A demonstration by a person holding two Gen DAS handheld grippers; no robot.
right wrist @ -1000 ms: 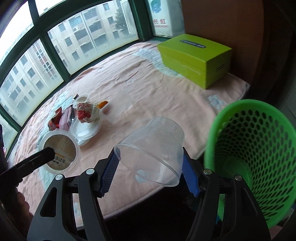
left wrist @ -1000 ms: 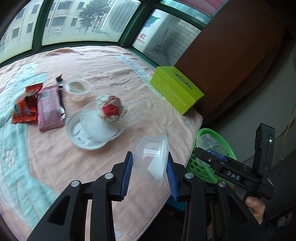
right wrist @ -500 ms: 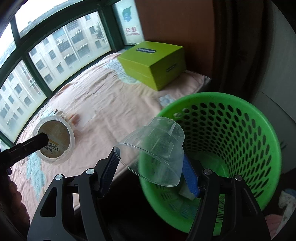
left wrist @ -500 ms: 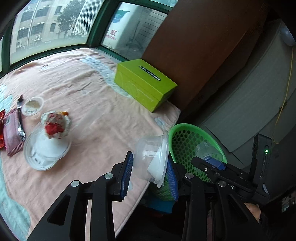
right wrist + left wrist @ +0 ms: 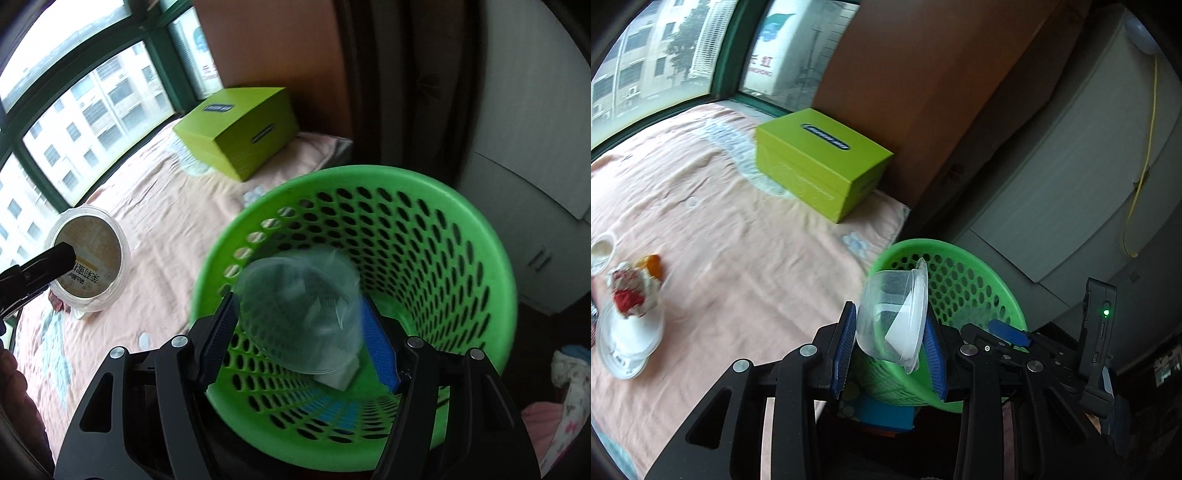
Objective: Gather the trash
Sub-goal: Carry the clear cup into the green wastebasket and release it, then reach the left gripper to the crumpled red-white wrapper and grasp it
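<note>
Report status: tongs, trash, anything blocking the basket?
Left tongs shut on lidded clear tub, short of green basket. Right tongs just opening, clear cup loose between jaws over basket. Nothing blocking basket mouth.

Green-framed window (image 5: 731, 66), brown wall (image 5: 905, 74), white cabinet (image 5: 1071, 166).

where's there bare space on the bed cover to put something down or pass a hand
The pink cover lies bare in a wide patch between the green box, the green basket at the bed's edge and the food containers at the left. That left edge is crowded with the wrapper-topped lid and a small cup.
</note>
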